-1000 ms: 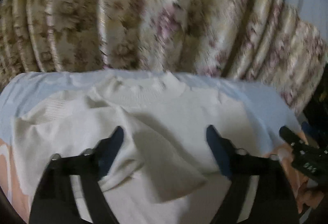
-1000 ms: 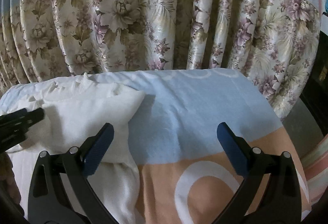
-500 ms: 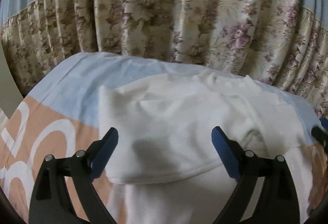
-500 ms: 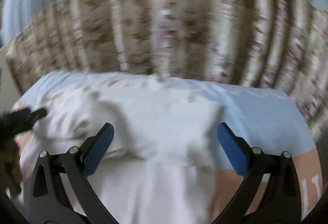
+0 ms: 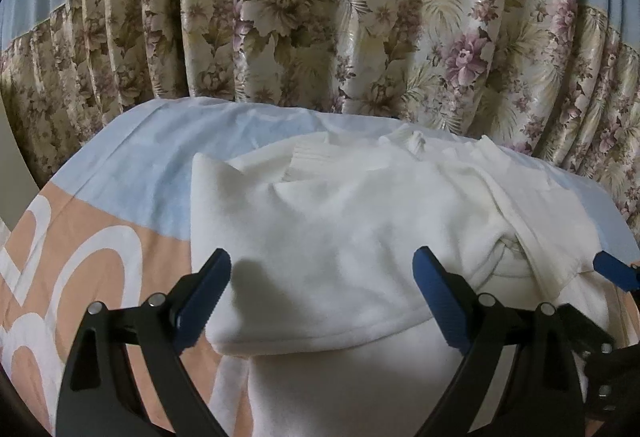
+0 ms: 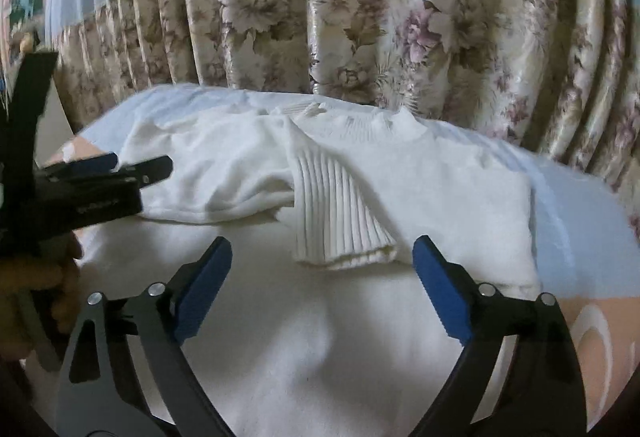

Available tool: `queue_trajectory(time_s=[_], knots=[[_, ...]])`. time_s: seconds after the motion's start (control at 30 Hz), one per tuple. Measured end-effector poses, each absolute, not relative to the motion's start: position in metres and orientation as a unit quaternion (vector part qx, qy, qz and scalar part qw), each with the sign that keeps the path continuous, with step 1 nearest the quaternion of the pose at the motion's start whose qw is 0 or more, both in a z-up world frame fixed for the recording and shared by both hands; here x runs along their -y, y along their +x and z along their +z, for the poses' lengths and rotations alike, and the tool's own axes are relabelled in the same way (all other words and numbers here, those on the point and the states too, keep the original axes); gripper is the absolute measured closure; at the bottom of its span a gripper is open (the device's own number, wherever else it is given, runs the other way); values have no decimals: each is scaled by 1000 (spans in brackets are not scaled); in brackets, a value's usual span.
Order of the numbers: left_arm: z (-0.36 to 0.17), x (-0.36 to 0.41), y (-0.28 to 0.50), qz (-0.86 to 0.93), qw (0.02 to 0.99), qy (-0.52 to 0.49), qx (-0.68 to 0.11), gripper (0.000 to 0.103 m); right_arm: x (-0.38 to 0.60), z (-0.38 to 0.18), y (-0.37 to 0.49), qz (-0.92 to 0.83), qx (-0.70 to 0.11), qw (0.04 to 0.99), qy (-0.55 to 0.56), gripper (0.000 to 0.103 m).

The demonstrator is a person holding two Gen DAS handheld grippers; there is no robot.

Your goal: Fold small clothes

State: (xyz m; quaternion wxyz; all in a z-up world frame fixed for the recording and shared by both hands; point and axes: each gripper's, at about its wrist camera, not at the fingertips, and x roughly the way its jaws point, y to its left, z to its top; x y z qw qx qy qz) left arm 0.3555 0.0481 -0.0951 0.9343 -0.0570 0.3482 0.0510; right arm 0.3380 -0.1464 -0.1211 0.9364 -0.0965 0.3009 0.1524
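Sleeves folded in on white sweater [image 6: 360, 337] — nothing gripped.
Left gripper [image 5: 320, 301] and right gripper [image 6: 322, 289] are spread; ribbed cuff [image 6: 340, 221] lies loose — could be snagged, fold undone.

Bare blanket [image 5: 132, 197] lies free left of my sweater [image 5: 340, 229]; the curtain [image 5: 320, 17] walls off the far side, and my right gripper [image 5: 616, 273] crowds the right.

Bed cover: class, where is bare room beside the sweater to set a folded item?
Free: the cover left of the sweater, and the blue strip right of it, before the curtain. The middle is crowded.
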Motion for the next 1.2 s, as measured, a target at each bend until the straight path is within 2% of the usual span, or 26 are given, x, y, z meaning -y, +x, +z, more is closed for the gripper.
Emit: queue_trajectory(time_s=[0.2,0.3,0.37,0.43,0.5,0.73,0.93,1.2], knots=[[-95,-46,356,46,935,-52,-348,11,141,-129,355,142,-317,931,-114,20],[-97,-46,360,42,933,-51,-354,10,137,-139,369,138,-346,918,-132,41],[-97,-46,360,40,933,-52,-355,11,140,-145,380,133,-368,911,-128,51],[-97,-49,359,37,933,-59,-353,10,147,-143,385,131,-368,913,-118,69],[-97,-51,360,34,933,-66,-352,11,155,-139,389,139,-370,913,-102,80],[-89,-58,369,82,937,-22,-340,10,194,-111,406,135,-366,920,-24,81],[-100,-69,395,116,921,5,-371,10,239,-89,425,153,-389,905,82,80],[-95,-70,415,128,926,33,-355,10,291,-82,432,93,-391,910,101,81]])
